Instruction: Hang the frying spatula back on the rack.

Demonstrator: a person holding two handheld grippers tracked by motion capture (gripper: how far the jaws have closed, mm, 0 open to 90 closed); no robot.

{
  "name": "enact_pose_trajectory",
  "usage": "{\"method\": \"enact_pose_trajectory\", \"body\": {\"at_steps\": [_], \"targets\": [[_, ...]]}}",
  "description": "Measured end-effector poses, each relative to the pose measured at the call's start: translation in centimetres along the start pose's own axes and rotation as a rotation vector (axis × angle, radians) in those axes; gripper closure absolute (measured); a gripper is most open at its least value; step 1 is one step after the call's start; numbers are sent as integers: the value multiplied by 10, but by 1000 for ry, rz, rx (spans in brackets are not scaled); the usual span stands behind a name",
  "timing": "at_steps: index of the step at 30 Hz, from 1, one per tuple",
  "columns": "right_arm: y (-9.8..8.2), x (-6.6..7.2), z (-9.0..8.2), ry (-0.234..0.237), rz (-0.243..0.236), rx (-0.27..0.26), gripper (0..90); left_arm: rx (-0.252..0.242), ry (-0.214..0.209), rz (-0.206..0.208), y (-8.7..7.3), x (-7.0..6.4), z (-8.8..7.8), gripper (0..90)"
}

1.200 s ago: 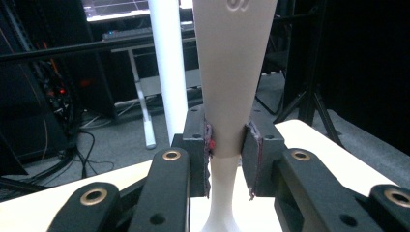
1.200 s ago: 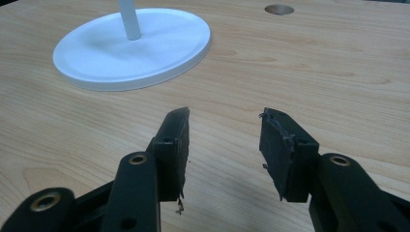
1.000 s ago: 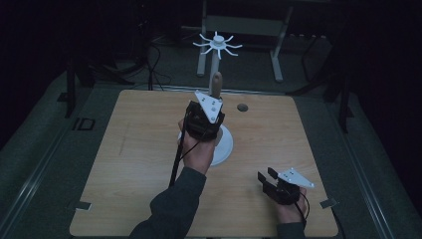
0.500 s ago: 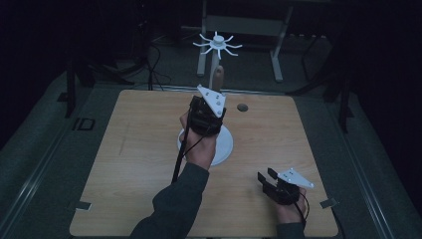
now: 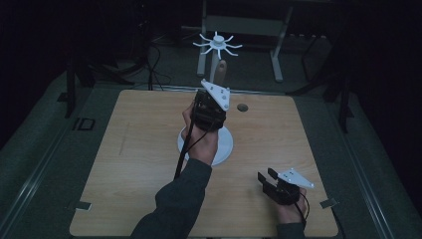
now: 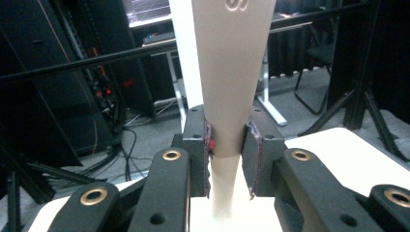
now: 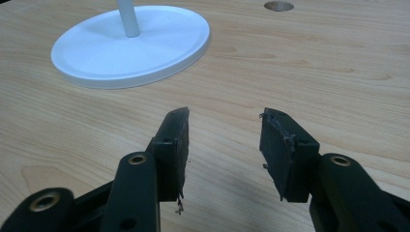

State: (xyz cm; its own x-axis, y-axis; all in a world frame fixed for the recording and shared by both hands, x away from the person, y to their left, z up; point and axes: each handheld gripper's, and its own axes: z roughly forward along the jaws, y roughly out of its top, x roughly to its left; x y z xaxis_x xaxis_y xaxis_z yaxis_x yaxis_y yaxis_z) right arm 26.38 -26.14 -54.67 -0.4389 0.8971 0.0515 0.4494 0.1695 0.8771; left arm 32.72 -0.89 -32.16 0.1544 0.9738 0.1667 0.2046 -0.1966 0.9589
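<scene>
High view, left gripper: we see the left gripper [image 5: 209, 110] raised above the middle of the table [image 5: 124, 164], over the white round base [image 5: 224, 149] of a stand, its grey plate tilted toward the far edge.
High view, held thing: a tan tapered piece [image 5: 221, 72] rises past the gripper toward the white spoked top [image 5: 217, 45] of the stand; in this dim light we can only say it probably sits just beside the pole, not whether it touches it.
High view, right gripper: the right gripper [image 5: 268, 180] rests low near the table's front right corner, well apart from the stand.
Left gripper view, jaws: both pads are pressed against the narrow lower end of the tan tapered piece [image 6: 232, 72], so we call it clamped; the piece widens upward, long axis upright, with the white pole [image 6: 186, 53] just behind it.
Right gripper view, jaws: the right gripper [image 7: 225, 145] has its jaws apart with nothing between them, bare wood below.
Right gripper view, stand: the white round base [image 7: 159, 43] and the foot of its pole [image 7: 128, 19] lie ahead and to the left; a hole [image 7: 279, 6] in the table lies beyond.
Key relation: we judge the left hand far nearer the stand; any next move runs along the piece's upright axis, toward or off the spoked top above.
</scene>
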Motion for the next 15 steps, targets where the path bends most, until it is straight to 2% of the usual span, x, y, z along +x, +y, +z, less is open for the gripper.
{"method": "enact_pose_trajectory", "body": {"at_steps": [6,15], "targets": [[0,0,0,0,1,0,532,20,31,9,3,2,4,741],[0,0,0,1,2,-1,532,47,48,16,5,4,11,740]]}}
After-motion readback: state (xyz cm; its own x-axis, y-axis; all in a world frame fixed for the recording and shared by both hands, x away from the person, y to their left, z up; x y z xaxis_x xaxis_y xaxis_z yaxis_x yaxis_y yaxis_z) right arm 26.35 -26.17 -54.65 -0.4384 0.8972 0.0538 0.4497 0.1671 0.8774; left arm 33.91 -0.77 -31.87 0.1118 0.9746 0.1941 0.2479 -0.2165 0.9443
